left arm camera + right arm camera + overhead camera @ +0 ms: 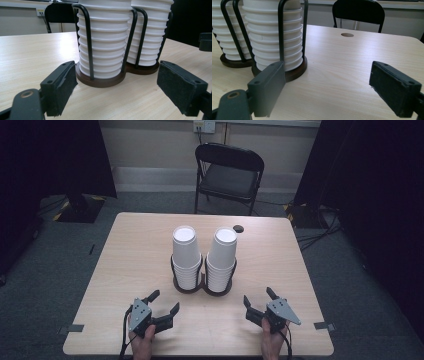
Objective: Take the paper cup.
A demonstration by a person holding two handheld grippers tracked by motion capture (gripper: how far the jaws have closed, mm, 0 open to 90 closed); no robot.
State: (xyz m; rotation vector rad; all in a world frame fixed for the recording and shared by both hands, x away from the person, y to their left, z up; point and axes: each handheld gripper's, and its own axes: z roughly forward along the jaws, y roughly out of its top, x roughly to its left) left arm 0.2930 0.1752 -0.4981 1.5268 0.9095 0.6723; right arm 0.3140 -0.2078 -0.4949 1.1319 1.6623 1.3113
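**benchrat:** So where's everything sitting? Mostly curious how much elbow room there is.

**cupstacker:** Two stacks of white paper cups, upside down, in a black wire holder [202, 281] with twin round brown bases, pretty much dead centre of the wooden table [130, 250]. Left stack [186, 255] and right stack [222, 258] stand just beside each other, each fenced by the holder's wire hoops, with the top cups poking well above the wire.

**benchrat:** And the grippers?

**cupstacker:** Both on the person's side, near the front edge. Left gripper [165, 303] has its jaws spread wide with nothing between them, angled in toward the left stack. Right gripper [259, 302] is the same deal: wide open, holding nothing, pointing up-table toward the right stack. Neither touches the holder; there's a strip of bare wood between jaw tips and bases.

**benchrat:** Close-ups tell you anything?

**cupstacker:** In the left gripper view the nearer stack [105, 42] sits right between the two black jaws but farther off, base resting flat on the wood. In the right gripper view the near stack [274, 37] is off toward the left jaw, and the space ahead of the other jaw is open tabletop running to the far edge (there's a small round hole [347, 34] back there, and a black folding chair [358, 12] beyond it).

**benchrat:** Sides?

**cupstacker:** Lots of bare table left and right of the holder out to both side edges.
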